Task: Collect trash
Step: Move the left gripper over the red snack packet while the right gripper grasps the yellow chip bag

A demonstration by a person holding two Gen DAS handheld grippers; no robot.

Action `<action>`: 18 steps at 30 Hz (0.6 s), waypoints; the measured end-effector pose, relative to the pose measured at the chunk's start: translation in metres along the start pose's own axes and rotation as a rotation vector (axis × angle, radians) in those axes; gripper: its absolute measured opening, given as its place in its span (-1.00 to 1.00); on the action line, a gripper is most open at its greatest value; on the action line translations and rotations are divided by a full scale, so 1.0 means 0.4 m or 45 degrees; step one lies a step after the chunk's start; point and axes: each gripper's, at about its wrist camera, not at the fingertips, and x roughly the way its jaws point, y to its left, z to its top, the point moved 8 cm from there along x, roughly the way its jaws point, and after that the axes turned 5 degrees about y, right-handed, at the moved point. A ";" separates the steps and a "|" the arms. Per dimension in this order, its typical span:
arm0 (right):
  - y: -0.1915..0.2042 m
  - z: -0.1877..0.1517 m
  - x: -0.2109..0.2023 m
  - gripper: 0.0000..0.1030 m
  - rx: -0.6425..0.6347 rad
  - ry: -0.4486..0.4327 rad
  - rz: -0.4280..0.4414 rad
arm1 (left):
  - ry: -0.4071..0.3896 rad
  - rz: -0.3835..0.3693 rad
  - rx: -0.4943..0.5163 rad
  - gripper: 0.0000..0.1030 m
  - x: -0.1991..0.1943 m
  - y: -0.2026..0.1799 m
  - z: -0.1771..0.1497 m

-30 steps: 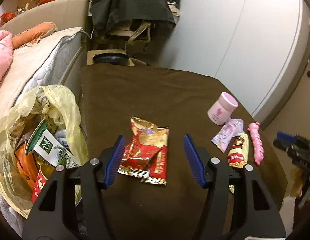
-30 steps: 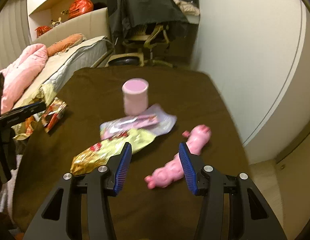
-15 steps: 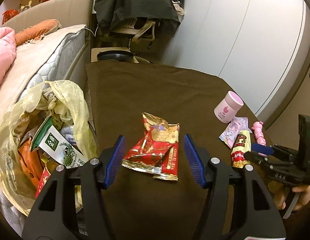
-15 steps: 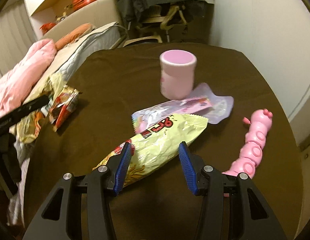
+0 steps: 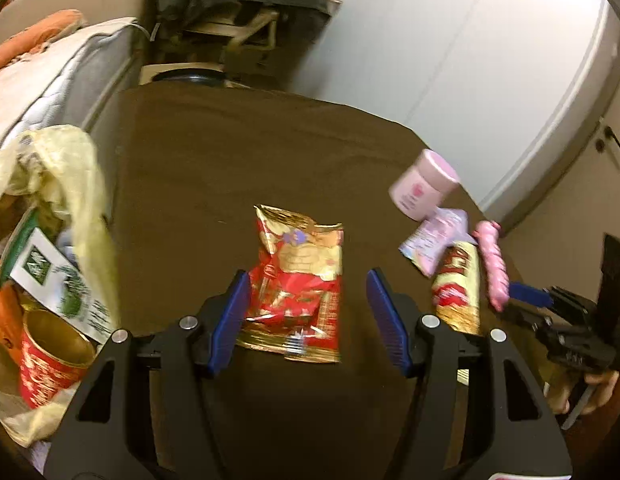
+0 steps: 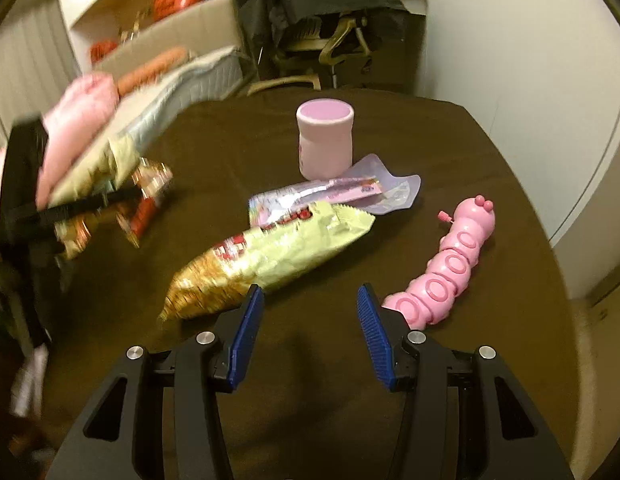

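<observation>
- Left wrist view, far left: a yellow trash bag (image 5: 69, 184) stands off the table's left edge, cut by the frame; inside it a green-and-white carton (image 5: 49, 276) and a red-and-gold cup (image 5: 49, 356) show, the rest too blurred to make out
- Lower centre of the same view: the left gripper (image 5: 307, 312) has its blue pads spread wide, with a red-and-gold snack wrapper (image 5: 301, 280) lying flat on the brown table (image 5: 229, 160) between them; the left pad is at the wrapper's edge, but blur hides whether it touches, and the right pad stands clear
- Right of that: a yellow snack bag (image 5: 458, 284) lies near the table's right side, its near end hidden behind the gripper's finger
- Right edge: the right gripper (image 5: 528, 293) shows side-on, partly cut off, a hand under it
- Right wrist view, left edge: the left gripper is a dark smear, its detail lost
- Centre: the yellow snack bag (image 6: 269, 260) overlaps a pale purple wrapper (image 6: 350, 192) just in front of a pink jar (image 6: 325, 140)
- Lower centre: the right gripper (image 6: 310, 320) is spread apart over bare cloth, holding nothing; its left pad is just beside the yellow bag
- Right: a pink caterpillar toy (image 6: 446, 268), its near end hidden behind the right pad
</observation>
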 end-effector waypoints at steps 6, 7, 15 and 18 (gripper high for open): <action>-0.006 0.048 0.069 -0.10 0.188 0.030 0.076 | -0.017 -0.007 0.027 0.11 -0.026 -0.041 -0.012; 0.001 0.054 0.087 -0.10 0.195 0.046 0.085 | -0.024 0.006 0.031 0.11 -0.030 -0.041 -0.010; 0.080 0.056 0.107 -0.55 0.110 0.044 0.183 | -0.036 0.088 -0.036 0.11 -0.048 0.019 -0.003; 0.094 0.045 0.086 -0.61 0.059 0.042 0.199 | -0.038 0.071 -0.064 0.11 -0.044 0.029 -0.001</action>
